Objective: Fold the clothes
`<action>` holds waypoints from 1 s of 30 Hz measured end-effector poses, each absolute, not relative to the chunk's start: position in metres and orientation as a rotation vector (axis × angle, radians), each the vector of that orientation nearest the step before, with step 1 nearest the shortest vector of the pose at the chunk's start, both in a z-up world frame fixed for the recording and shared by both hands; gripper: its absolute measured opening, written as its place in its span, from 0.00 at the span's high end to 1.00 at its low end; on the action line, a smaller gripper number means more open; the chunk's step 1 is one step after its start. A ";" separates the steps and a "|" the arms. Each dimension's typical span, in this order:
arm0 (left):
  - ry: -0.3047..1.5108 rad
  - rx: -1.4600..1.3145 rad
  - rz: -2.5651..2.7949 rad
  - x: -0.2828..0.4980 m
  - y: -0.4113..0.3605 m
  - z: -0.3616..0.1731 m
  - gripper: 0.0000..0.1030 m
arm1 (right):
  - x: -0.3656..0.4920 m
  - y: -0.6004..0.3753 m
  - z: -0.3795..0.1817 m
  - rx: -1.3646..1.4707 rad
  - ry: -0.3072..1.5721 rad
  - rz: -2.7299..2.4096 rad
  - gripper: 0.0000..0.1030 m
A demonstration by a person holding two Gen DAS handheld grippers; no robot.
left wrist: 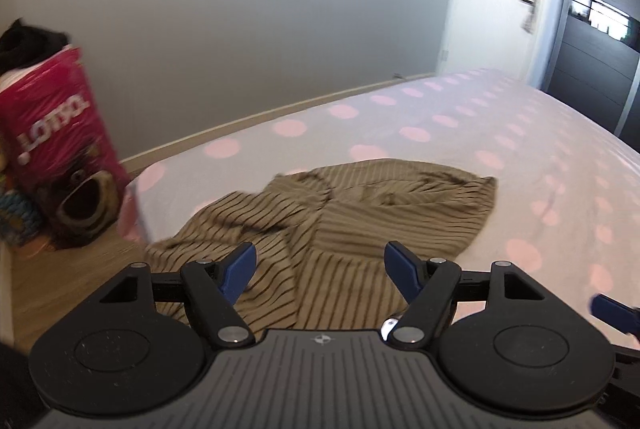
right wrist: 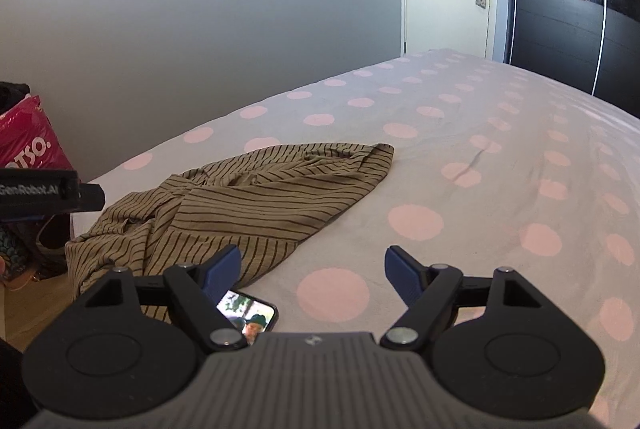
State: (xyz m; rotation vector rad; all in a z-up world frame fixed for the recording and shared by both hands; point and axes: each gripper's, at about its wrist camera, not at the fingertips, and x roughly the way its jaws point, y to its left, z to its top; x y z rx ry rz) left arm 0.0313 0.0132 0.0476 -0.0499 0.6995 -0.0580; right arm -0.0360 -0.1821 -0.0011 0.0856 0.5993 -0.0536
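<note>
A tan garment with thin dark stripes lies crumpled on the near left part of a bed with a white sheet dotted pink. My left gripper hovers over the garment's near edge, open, nothing between its blue pads. My right gripper stands open above bare sheet just right of the garment's near corner, with nothing between its pads. The left gripper's black body shows at the left edge of the right wrist view. A blue fingertip of the right gripper shows at the right edge of the left wrist view.
A lit phone lies on the sheet beside the garment, partly under my right gripper's left finger. A pink bag with dark clothes on top stands on the wooden floor left of the bed. A grey wall, a white door and a dark wardrobe stand behind.
</note>
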 end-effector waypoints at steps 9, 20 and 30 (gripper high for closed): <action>0.775 0.037 -0.024 0.084 0.004 0.040 0.33 | 0.020 -0.184 -0.011 0.075 0.647 0.012 0.32; 0.995 0.003 0.076 0.138 0.016 -0.042 0.46 | 0.102 -0.180 -0.071 0.168 0.845 0.051 0.31; 1.144 -0.032 0.059 0.149 0.022 -0.085 0.66 | 0.142 -0.171 -0.107 0.281 0.939 0.055 0.51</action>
